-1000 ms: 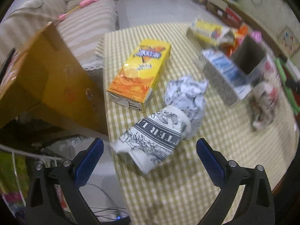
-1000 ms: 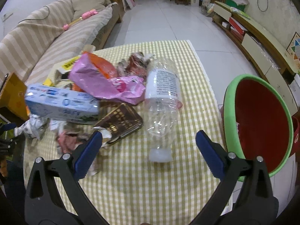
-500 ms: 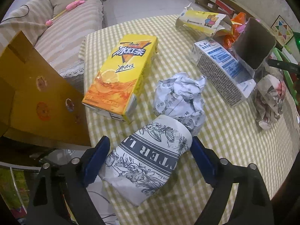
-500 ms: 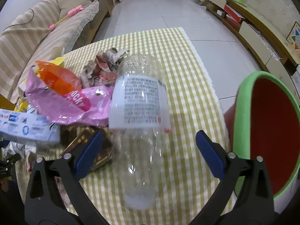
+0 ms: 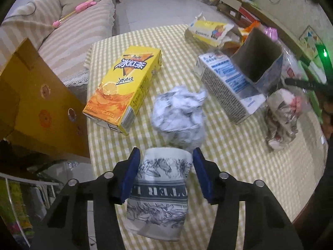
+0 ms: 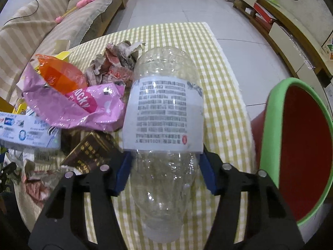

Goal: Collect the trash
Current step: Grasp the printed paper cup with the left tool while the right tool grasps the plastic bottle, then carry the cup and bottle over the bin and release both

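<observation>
- Trash's all over your desk [image 5: 239, 158]; left tongs [image 5: 165, 175] closing, pads touching the paper cup [image 5: 161, 189], bottom centre.
- Right tongs [image 6: 165, 171] closing around the clear bottle [image 6: 164, 145], lower middle.

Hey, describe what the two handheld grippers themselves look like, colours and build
Both look alike: the left gripper and right gripper have matte black forked plastic arms with round silver bolt heads, each tipped with flat blue rubbery pads. No cables, markings or sleeves are visible.

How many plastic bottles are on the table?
1. The clear plastic bottle with a white printed label lies on the checked tablecloth, between the right gripper's closing jaws. Others may hide under the wrappers.
</observation>
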`<move>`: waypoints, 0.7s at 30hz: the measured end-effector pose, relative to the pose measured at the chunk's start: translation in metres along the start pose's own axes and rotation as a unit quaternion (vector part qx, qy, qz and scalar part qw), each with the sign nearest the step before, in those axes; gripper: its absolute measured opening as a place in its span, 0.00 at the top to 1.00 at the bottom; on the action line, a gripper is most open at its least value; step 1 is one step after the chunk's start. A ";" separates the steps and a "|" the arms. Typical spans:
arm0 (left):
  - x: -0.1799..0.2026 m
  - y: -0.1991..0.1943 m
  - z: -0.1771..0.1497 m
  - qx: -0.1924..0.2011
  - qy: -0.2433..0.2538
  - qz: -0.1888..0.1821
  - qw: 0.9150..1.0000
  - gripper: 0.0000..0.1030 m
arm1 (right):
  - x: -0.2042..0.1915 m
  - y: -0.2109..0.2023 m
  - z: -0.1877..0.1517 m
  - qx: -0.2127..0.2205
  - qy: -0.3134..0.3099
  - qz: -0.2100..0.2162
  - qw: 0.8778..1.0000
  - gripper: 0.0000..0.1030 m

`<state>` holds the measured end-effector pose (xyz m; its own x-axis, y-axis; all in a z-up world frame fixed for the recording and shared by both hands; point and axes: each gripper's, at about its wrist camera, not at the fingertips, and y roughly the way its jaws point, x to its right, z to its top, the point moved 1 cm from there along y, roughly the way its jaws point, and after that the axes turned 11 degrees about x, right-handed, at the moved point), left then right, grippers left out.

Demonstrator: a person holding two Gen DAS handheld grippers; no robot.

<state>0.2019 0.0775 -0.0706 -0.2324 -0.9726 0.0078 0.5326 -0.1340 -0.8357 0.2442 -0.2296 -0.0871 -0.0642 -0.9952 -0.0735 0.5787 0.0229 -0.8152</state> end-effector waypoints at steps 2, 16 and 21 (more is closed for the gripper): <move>0.001 -0.005 0.000 0.002 -0.010 -0.009 1.000 0.53 | 0.002 -0.007 -0.002 0.004 0.002 0.003 1.000 0.45; 0.026 -0.067 -0.002 0.048 -0.061 -0.040 0.996 0.53 | 0.009 -0.063 -0.009 0.045 0.010 0.028 0.999 0.45; 0.047 -0.088 0.012 0.074 -0.061 -0.059 0.994 0.53 | 0.012 -0.089 -0.005 0.067 0.013 0.039 0.997 0.45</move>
<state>0.1540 0.0410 0.0100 -0.2048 -0.9631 0.1747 0.6232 -0.2659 -0.7355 0.1880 -0.2436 -0.0185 -0.0353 -0.9881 -0.1498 0.6855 0.0851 -0.7231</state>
